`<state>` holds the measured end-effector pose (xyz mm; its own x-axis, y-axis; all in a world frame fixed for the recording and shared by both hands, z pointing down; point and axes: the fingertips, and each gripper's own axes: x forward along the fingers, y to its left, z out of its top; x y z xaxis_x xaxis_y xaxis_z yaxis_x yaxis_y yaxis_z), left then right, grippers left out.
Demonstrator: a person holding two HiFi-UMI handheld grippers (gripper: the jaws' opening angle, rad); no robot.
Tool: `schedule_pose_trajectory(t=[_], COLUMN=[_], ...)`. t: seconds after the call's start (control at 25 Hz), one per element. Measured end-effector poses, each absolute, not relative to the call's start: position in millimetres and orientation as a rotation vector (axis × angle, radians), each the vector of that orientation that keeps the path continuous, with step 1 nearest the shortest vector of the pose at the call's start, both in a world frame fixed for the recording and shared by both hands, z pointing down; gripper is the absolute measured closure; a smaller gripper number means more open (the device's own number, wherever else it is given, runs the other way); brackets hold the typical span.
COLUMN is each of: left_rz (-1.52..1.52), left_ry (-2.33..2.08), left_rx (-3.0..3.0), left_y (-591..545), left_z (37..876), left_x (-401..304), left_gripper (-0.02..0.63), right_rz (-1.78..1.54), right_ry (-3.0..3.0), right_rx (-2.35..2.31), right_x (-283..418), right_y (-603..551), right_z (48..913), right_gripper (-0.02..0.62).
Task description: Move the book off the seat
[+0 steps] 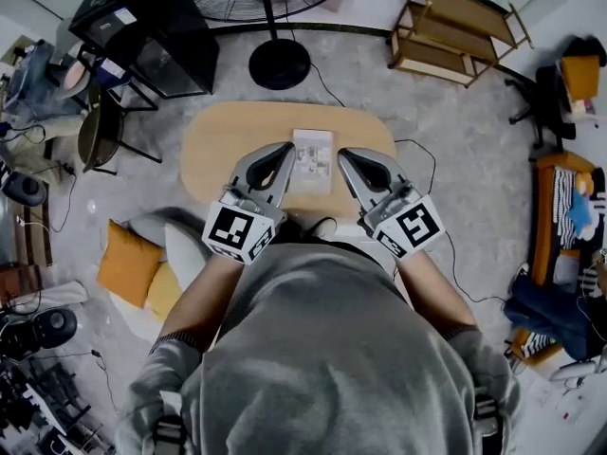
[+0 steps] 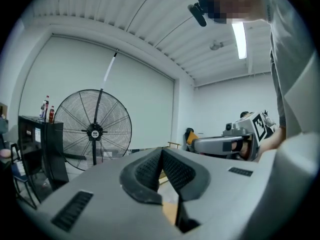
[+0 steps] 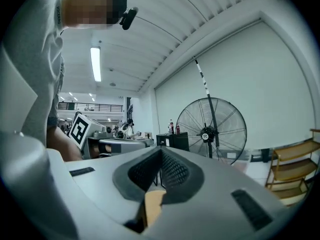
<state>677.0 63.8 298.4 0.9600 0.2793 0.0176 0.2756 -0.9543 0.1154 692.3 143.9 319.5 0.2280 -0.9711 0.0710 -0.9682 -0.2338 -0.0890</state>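
A thin pale book (image 1: 312, 159) lies flat on the oval wooden table (image 1: 218, 145), near its middle. My left gripper (image 1: 287, 150) hovers just left of the book and my right gripper (image 1: 343, 154) just right of it, both held level above the tabletop. Each has its jaws together with nothing between them. The left gripper view shows its shut jaws (image 2: 161, 151) pointing across the room, with the right gripper (image 2: 235, 141) beside it. The right gripper view shows its shut jaws (image 3: 160, 151) and the left gripper (image 3: 100, 145) alongside.
A big floor fan (image 1: 279, 63) stands beyond the table, seen also as the fan (image 2: 93, 129) and the fan (image 3: 211, 131). A wooden shelf (image 1: 455, 31) is far right, a black cabinet (image 1: 152, 36) far left. Orange cushions (image 1: 125, 262) lie on the seat at the left.
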Motion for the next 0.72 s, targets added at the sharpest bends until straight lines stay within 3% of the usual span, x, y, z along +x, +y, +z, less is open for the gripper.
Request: schedule_pose_trajectory(t=[0.72], left_rz=[0.029], left_ry=[0.459], left_rx=[3.014], left_y=[74], left_z=[288], left_x=[687], left_gripper=[0.591], right_rz=[-0.108], right_ry=[1.883], right_rx=[-2.480], right_x=[705], right_y=[160], right_z=[300], right_gripper=[0.586])
